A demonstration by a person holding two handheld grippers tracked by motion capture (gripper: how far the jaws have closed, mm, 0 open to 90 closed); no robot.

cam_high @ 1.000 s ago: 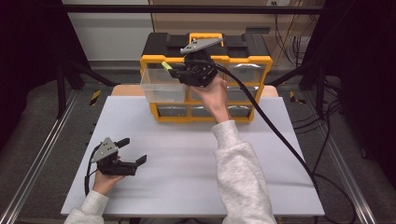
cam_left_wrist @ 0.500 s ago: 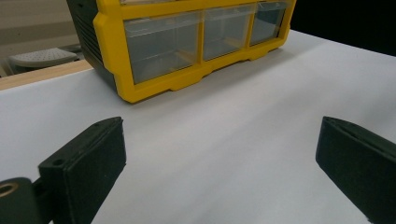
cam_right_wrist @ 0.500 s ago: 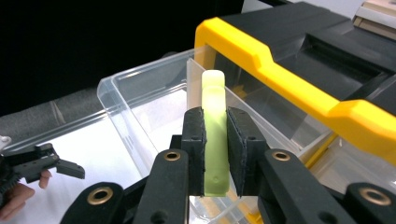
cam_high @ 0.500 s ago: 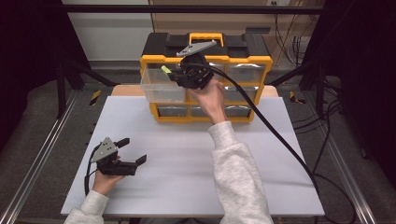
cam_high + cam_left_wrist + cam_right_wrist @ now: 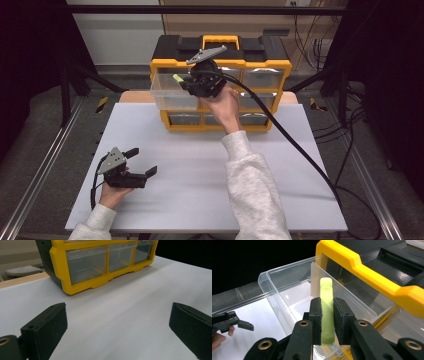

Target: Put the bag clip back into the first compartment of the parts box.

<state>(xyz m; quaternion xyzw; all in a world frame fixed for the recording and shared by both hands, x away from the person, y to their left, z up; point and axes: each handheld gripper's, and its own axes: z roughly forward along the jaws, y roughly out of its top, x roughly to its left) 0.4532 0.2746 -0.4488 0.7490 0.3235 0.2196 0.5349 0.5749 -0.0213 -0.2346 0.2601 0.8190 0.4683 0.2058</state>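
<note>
Right gripper [image 5: 327,322] clamps pale-green flat plastic bar [image 5: 326,312], long axis along jaws, poised above pulled-out clear plastic drawer [image 5: 287,287] of yellow-black organiser box [image 5: 220,50]. Left gripper [image 5: 142,162], jaws spread, empty, well clear.

Green clip [image 5: 326,315] over clear drawer [image 5: 287,290]

The white sheet [image 5: 200,200] is covering the table top and is lying flat. A wooden board [image 5: 132,96] is showing along the sheet's far edge. An aluminium rail [image 5: 40,170] is running beside the table on the left, and a second rail [image 5: 367,185] is running on the right. A black bar [image 5: 125,9] is crossing the top of the high view. Loose cables [image 5: 350,115] are lying on the grey floor [image 5: 50,115] at the right. Striped tape marks [image 5: 102,104] are sitting near the table's far corners.
</note>
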